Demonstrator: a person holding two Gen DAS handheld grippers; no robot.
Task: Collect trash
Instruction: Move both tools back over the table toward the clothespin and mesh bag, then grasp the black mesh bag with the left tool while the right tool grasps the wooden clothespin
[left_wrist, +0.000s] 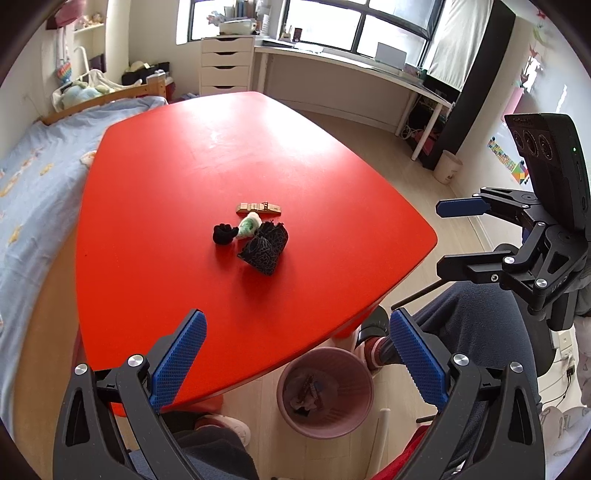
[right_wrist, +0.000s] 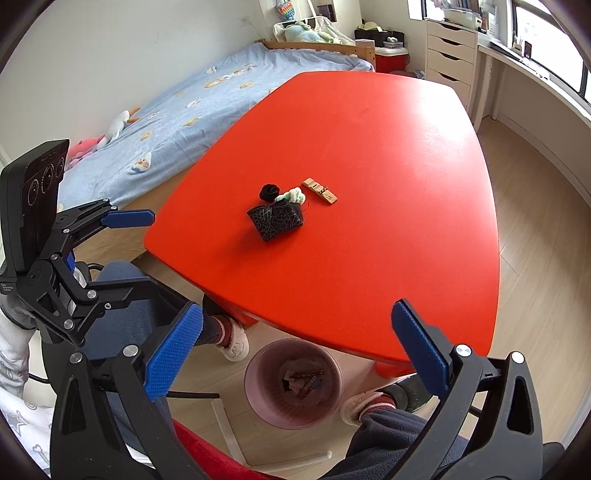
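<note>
Red tabletop (left_wrist: 155, 206): carries one small cluster of trash, roughly mid-surface, well apart from every edge.

Items in the cluster:
- Black crumpled wad (left_wrist: 224, 233), on the side toward the bed.
- White-and-green crumpled scrap (left_wrist: 248, 226), touching the wad and the pouch.
- Black pouch with thin pale line pattern (left_wrist: 264, 248), the largest piece, lying nearest the person's edge.
- Flat tan wrapper or card (left_wrist: 259, 208), on the side of the cluster toward the far edge, just beside the scrap.

Pink waste bin (left_wrist: 325, 391): on the floor below the near edge of the tabletop, between the person's feet. Already holds some crumpled paper and what looks like dark wrappers, so part of the collecting appears done.

Left claw (left_wrist: 295, 363): spread wide, holding nothing, hovering over the near edge and the bin, well short of the cluster.

Right claw (right_wrist: 297, 350): likewise spread wide and unloaded, above the near edge and bin.

Progress, as a judgement: partway. Four pieces remain on the tabletop, none yet gripped. Left to do: reach in, pick each up and drop it into the bin.
</note>
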